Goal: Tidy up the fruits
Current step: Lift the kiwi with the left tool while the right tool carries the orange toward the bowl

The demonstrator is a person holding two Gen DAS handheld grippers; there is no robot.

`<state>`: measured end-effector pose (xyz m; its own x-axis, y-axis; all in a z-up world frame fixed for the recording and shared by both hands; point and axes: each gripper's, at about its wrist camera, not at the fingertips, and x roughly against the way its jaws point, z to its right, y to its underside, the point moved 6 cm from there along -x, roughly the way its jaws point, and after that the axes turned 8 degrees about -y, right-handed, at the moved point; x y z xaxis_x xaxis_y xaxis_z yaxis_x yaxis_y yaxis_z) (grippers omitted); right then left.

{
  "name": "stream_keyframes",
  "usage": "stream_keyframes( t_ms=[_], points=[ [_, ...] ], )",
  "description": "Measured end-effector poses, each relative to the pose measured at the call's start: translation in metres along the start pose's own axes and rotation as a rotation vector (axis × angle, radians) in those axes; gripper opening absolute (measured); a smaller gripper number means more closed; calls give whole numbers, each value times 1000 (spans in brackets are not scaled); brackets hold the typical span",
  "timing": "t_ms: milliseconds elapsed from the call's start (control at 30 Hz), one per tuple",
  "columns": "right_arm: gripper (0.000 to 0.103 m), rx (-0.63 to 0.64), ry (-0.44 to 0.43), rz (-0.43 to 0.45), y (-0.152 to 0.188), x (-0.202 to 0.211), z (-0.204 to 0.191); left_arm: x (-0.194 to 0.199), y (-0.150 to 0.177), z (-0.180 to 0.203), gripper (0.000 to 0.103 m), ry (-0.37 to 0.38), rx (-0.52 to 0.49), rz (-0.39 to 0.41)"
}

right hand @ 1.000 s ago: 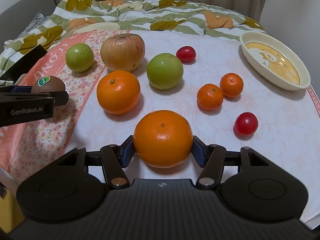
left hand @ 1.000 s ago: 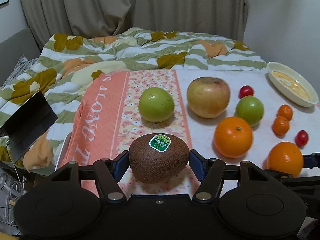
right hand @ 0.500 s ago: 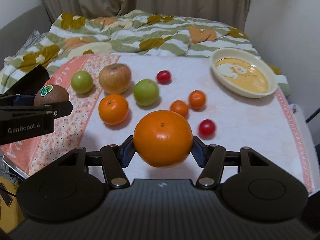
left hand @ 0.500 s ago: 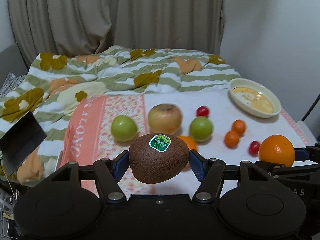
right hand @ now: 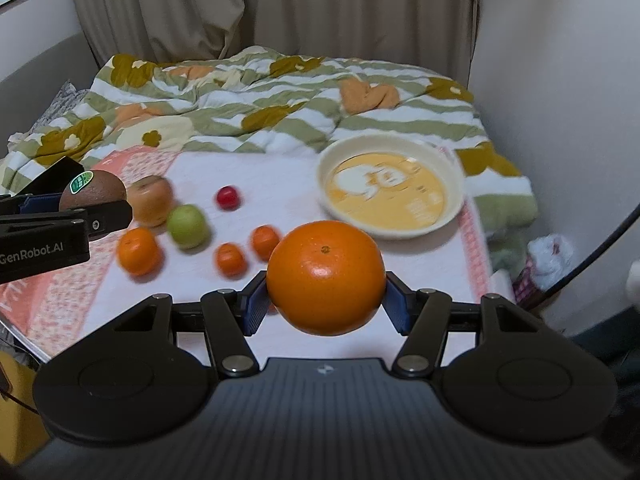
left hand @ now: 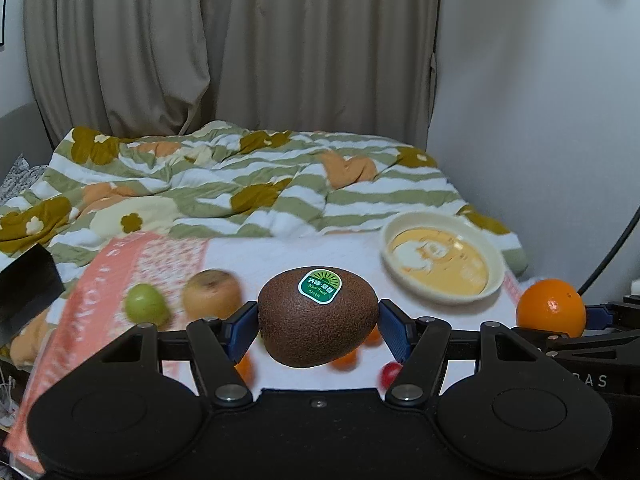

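L gripper (left hand: 318,322) pads pinch a kiwi (left hand: 317,317) w/ green sticker, held above the cloth (right hand: 280,184). R gripper (right hand: 325,302) clamps a big orange (right hand: 326,277), also in the air. Below, blurred: apple (right hand: 151,205), green fruit (right hand: 187,226), prob. three more oranges, cherry tomato (right hand: 227,197). Cream bowl (right hand: 454,196) far right, near the quilt (right hand: 260,96).

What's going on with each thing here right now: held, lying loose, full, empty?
Kiwi: held off the bed by the left gripper.
Large orange: held up by the right gripper.
Bowl: upright on the cloth, no fruit in it.
Apple: loose on the cloth.
Green fruit: loose on the cloth.
Blanket: rumpled behind the cloth.
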<state>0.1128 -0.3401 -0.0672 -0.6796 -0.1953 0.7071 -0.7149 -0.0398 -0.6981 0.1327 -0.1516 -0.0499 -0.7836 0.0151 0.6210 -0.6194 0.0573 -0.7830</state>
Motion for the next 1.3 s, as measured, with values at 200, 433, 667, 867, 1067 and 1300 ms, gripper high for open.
stream_keyframes(
  t_ms=[200, 433, 667, 867, 1067, 1300],
  points=[
    [74, 36, 0, 6, -23, -12, 61, -21, -19, 49, 68, 14, 14, 3],
    [74, 15, -11, 20, -58, -42, 114, -64, -45, 90, 68, 28, -24, -8],
    [74, -17, -16, 13, -90, -82, 147, -121, -66, 117, 68, 43, -81, -28],
    [74, -50, -9, -6, -109, -118, 168, -173, -71, 137, 68, 52, -146, -68],
    [74, -89, 0, -17, -113, -138, 184, -215, -70, 155, 68, 65, -221, -96],
    [74, -132, 22, -30, -111, -152, 204, -246, -63, 181, 68, 77, -344, -96]
  ],
)
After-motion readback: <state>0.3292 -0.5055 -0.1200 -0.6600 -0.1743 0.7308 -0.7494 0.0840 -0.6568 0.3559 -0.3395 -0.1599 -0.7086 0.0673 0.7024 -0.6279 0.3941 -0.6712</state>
